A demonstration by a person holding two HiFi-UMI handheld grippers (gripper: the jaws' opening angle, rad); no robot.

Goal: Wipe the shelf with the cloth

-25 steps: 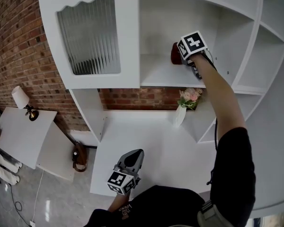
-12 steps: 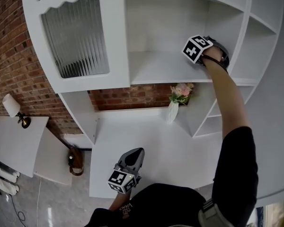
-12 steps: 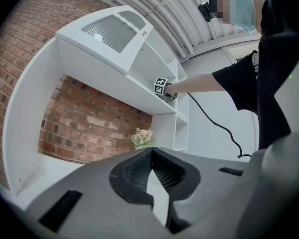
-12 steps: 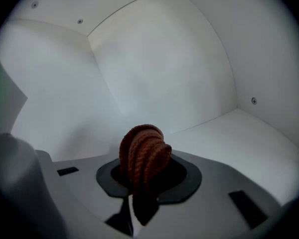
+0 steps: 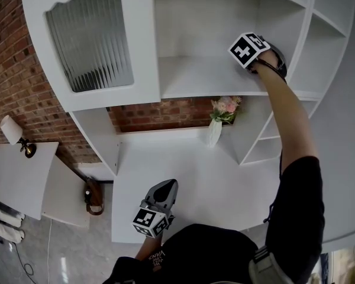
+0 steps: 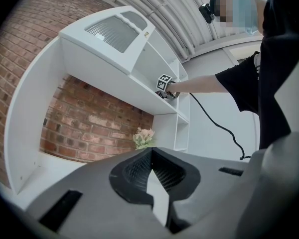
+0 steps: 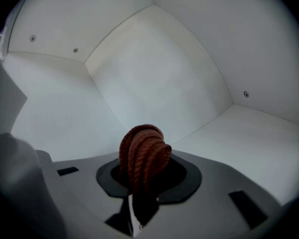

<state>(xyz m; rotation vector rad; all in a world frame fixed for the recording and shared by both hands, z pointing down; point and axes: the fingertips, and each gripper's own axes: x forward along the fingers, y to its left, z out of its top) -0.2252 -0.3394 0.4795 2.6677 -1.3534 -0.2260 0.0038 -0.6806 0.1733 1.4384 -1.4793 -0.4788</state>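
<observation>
White shelf (image 5: 201,78) boards stand against a red brick wall (image 5: 23,93). The right gripper (image 7: 142,183) is up on the shelf, close to its back corner on the right side. Its jaws are squeezed tight on a red-brown knitted cloth (image 7: 142,153), which is bunched up and sticks out past the jaws. I cannot tell if the cloth touches the shelf. The left gripper (image 5: 165,188) hangs low by the person's body, over the white desk (image 5: 183,170). Its jaws are pressed together with nothing between them. Pink flowers (image 5: 225,108) sit in a white vase (image 5: 213,134) on the desk under the shelf.
</observation>
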